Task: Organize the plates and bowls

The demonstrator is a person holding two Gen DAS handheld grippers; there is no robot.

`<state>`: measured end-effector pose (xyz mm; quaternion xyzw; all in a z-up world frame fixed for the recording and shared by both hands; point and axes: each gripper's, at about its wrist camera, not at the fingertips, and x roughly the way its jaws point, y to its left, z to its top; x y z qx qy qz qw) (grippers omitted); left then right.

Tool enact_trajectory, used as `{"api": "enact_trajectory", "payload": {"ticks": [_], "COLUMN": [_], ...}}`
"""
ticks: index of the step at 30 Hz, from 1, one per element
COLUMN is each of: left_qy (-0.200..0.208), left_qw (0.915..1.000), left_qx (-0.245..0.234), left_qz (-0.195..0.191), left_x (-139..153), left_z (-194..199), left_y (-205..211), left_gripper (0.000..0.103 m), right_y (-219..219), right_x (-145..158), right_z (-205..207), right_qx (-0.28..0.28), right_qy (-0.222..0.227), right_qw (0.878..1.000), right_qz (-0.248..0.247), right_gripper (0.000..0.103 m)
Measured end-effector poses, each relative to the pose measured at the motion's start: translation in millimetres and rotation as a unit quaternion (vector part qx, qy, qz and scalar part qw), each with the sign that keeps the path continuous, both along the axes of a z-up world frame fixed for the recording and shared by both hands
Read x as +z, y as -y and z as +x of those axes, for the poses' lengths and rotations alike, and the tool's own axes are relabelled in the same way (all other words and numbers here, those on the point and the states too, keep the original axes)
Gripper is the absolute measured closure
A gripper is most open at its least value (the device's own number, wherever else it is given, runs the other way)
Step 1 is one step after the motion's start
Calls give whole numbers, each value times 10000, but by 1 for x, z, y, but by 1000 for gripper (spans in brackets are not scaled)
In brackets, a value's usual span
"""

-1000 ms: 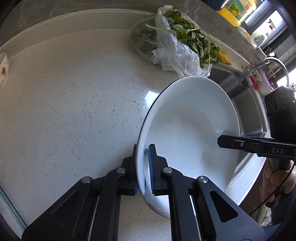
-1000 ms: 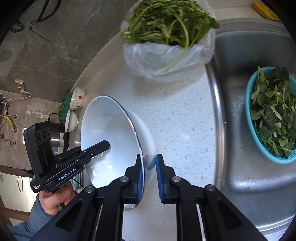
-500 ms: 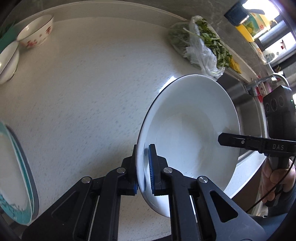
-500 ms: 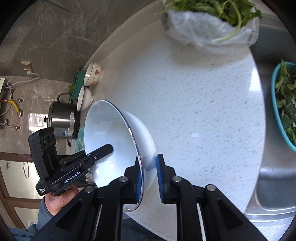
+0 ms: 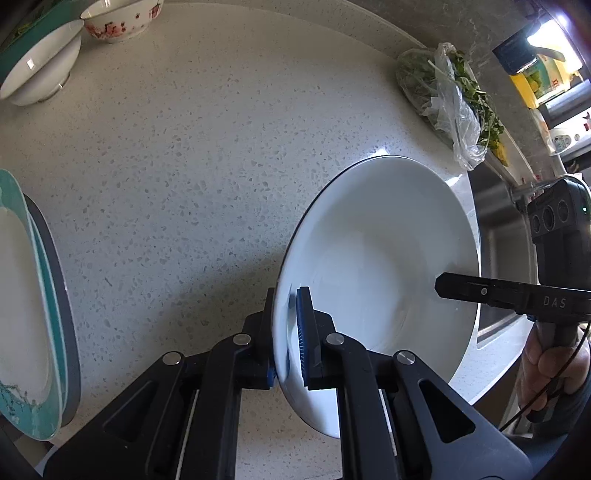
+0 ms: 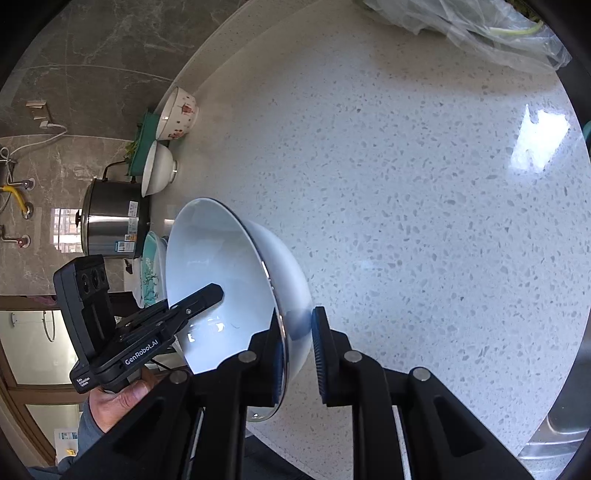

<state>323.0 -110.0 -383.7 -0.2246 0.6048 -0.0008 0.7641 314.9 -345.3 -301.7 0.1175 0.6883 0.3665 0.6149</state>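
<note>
- The large white bowl (image 5: pixel 384 266) is carried clear of the speckled countertop (image 5: pixel 192 140), tilted on its side, and gripped at opposite parts of its rim.
- The left gripper (image 5: pixel 288 332) is clenched on the near rim; the right gripper (image 6: pixel 295 354) is likewise clamped on the rim, one pad inside and one outside.
- Over the last second the bowl has been swung leftward along the counter: the bag of greens (image 5: pixel 447 99) has receded, and the teal-rimmed plates (image 5: pixel 33 325) have come into view.
- The small white bowl (image 5: pixel 40 62) and the floral bowl (image 5: pixel 118 18) are now also seen at the back, beside the pot (image 6: pixel 110 225).
- The transport is judged nearly complete; a set-down near the other dishes seems next.
</note>
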Motion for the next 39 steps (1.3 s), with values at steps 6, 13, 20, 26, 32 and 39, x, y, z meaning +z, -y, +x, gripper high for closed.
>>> {"api": "enact_trajectory", "payload": {"ticks": [6, 13, 20, 26, 32, 39], "left_qy": [15, 91, 576, 880, 1692, 1620], "left_qw": [10000, 9998, 9963, 9901, 9802, 9830], "left_qx": [18, 112, 534, 937, 946, 784], "left_qz": [-47, -127, -361, -555, -414, 352], "left_x": [-10, -10, 15, 53, 126, 153], "left_z": [0, 3, -30, -56, -63, -33], "left_y": [-4, -6, -18, -30, -83, -203], "left_gripper": [96, 94, 12, 0, 0, 0], "right_y": [1, -1, 27, 79, 78, 5], "right_x": [-6, -4, 17, 19, 54, 113], "right_z": [0, -5, -6, 5, 25, 34], "right_qx": [-39, -41, -260, -1153, -1363, -1010], "right_qy": [-16, 56, 466, 432, 824, 1260], "right_qw": [10000, 10000, 9983, 9895, 9816, 9773], "right_qz": [-28, 19, 219, 752, 1049, 1369], "right_gripper": [86, 81, 33, 23, 23, 20]}}
